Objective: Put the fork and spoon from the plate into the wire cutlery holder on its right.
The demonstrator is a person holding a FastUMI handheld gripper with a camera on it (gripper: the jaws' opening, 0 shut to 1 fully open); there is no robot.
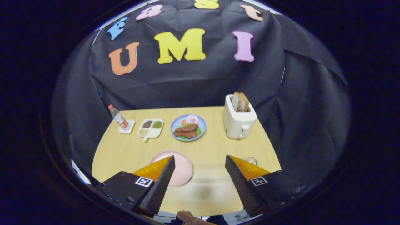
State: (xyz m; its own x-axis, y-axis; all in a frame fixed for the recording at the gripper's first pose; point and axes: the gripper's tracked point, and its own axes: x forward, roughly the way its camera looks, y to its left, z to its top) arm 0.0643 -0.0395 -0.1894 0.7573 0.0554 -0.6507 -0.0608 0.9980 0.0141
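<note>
We see a light wooden table (215, 147) set against a black cloth wall (193, 81), viewed from the near edge.

Our tool (200, 162) hovers above the near part of the table, its two orange, black-ribbed fingers (162, 175) spread wide apart with nothing between them but bare tabletop. It holds nothing.

At the far right of the table stands a white toaster (239, 120) with two slices of bread (240, 101) poking upright out of its slots.

Closer to us, a pale pink plate (182, 170) lies on the table, touching no other dish. The left finger covers its left side. The part of the plate we can see looks bare; we cannot make out a fork or a spoon on it.

In the middle of the far row sits a blue plate (188, 127) carrying brown meat, green leaves and a pale pink piece.

Left of the blue plate lies a white divided dish (151, 127) with four small compartments holding dark, green and pale fillings.

Just beyond the tip of the right finger, a thin wire frame shows, the wire cutlery holder (250, 160), to the right of the pink plate and near the toaster. The finger hides most of it, and we cannot tell what it contains.

At the far left, a small clear bottle (117, 116) with a red cap leans on a white square coaster (126, 126).

At the very near edge, between the fingers, a person's fingertip (187, 216) peeks up.
</note>
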